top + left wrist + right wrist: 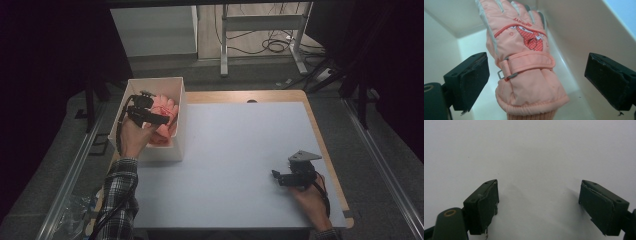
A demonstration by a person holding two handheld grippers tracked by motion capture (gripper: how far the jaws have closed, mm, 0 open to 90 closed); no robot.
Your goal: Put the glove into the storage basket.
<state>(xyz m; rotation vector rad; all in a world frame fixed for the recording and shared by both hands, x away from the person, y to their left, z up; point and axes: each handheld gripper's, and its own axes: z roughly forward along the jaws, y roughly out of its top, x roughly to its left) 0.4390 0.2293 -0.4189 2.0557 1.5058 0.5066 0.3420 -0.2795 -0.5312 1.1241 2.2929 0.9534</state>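
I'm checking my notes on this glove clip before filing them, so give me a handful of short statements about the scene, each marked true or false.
1. The pink glove lies inside the white box. True.
2. The left gripper is clamped on the glove. False: its jaws stand wide, one on each side of the glove, with gaps showing.
3. The right gripper holds a second glove. False: its jaws are open with nothing between them, above the bare white table.
4. The glove has a strap with a metal buckle. True.
5. The white box stands at the table's right edge. False: it stands at the far left corner.
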